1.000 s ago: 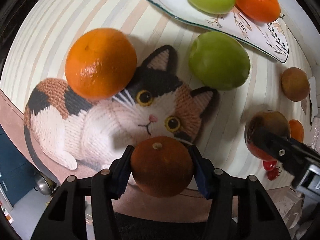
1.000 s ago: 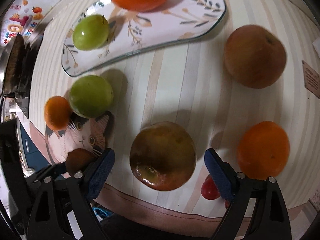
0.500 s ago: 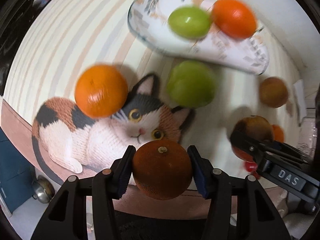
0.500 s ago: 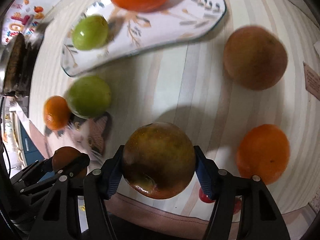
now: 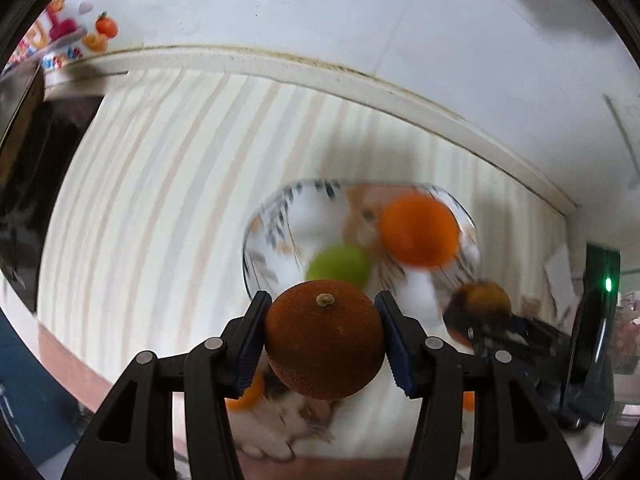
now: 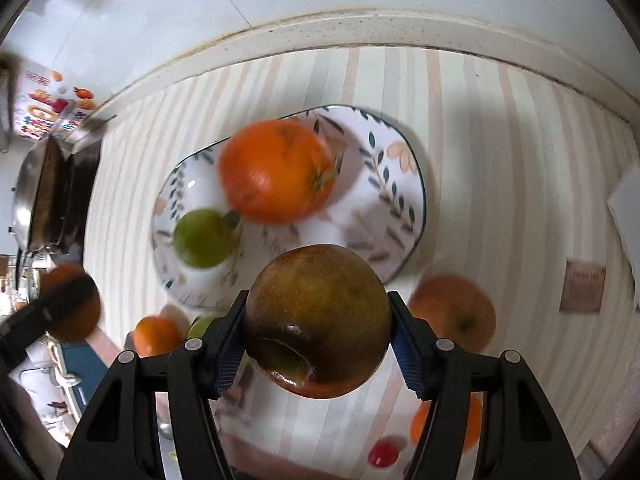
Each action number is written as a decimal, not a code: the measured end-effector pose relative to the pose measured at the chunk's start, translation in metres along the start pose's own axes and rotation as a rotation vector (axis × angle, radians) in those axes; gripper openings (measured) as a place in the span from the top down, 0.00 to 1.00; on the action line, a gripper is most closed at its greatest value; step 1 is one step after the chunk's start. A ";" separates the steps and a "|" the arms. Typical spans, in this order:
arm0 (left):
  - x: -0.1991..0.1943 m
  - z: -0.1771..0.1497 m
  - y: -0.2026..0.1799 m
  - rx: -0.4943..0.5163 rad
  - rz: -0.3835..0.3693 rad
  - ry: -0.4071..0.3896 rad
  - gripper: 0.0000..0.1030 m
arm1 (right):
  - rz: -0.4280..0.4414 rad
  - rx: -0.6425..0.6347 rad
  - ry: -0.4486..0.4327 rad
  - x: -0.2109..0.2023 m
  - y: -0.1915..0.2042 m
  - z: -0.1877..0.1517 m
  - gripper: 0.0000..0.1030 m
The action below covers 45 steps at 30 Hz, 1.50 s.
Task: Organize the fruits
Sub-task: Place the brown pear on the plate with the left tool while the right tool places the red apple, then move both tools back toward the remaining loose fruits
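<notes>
While a dark orange tangerine [image 5: 324, 344] is clamped stem-up in the left gripper [image 5: 323, 346], a brownish-green apple [image 6: 318, 322] is gripped between the blue pads of the right gripper [image 6: 317, 330]. At twelve o'clock beyond both, a leaf-patterned plate [image 6: 394, 184] is seen bearing an orange fruit [image 6: 276, 170] and a green one [image 6: 204, 238].
</notes>
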<state>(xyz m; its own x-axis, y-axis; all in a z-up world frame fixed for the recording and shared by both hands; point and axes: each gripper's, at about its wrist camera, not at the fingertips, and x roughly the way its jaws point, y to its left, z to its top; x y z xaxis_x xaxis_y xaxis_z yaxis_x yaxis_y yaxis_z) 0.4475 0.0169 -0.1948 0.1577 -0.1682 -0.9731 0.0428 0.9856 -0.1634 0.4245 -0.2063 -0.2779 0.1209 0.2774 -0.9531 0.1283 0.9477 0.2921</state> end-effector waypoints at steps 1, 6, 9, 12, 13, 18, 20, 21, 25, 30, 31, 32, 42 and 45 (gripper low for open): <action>0.008 0.011 0.001 0.000 0.008 0.014 0.51 | -0.009 -0.003 0.008 0.006 0.001 0.005 0.35; 0.054 0.047 0.009 0.023 0.029 0.109 0.51 | -0.029 0.006 0.046 0.032 0.007 0.021 0.35; 0.080 0.061 0.010 0.027 0.034 0.163 0.51 | -0.029 0.012 0.057 0.038 0.007 0.026 0.35; 0.102 0.067 0.010 0.039 0.048 0.212 0.50 | -0.022 0.031 0.066 0.041 0.003 0.029 0.34; 0.106 0.068 0.010 0.042 0.054 0.222 0.50 | -0.024 0.034 0.069 0.042 0.002 0.029 0.34; 0.121 0.065 0.013 0.040 0.074 0.263 0.50 | -0.001 0.064 0.089 0.051 -0.002 0.023 0.34; 0.120 0.063 0.014 0.030 0.076 0.261 0.49 | 0.003 0.075 0.093 0.049 -0.006 0.025 0.34; 0.119 0.063 0.015 0.028 0.078 0.257 0.44 | 0.009 0.083 0.097 0.048 -0.008 0.027 0.33; 0.102 0.063 0.020 0.015 0.069 0.211 0.18 | 0.044 0.104 0.096 0.038 -0.012 0.027 0.15; 0.072 0.052 0.025 -0.003 0.059 0.157 0.18 | 0.027 0.084 0.057 0.012 -0.005 0.026 0.10; 0.066 0.048 0.025 -0.006 0.058 0.144 0.18 | 0.018 0.079 0.049 0.008 -0.002 0.026 0.10; 0.059 0.042 0.024 -0.007 0.062 0.129 0.18 | 0.010 0.069 0.039 0.003 0.000 0.025 0.10; -0.001 -0.002 0.007 -0.003 0.076 -0.033 0.18 | -0.082 -0.023 -0.071 -0.045 0.024 -0.012 0.10; -0.019 -0.021 0.002 0.014 0.098 -0.089 0.18 | -0.101 -0.051 -0.108 -0.059 0.035 -0.025 0.10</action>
<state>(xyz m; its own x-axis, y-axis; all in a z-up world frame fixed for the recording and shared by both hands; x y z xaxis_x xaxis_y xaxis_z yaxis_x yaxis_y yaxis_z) 0.4235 0.0222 -0.1801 0.2485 -0.0726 -0.9659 0.0369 0.9972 -0.0655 0.3975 -0.1860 -0.2138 0.2156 0.1644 -0.9626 0.0958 0.9774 0.1884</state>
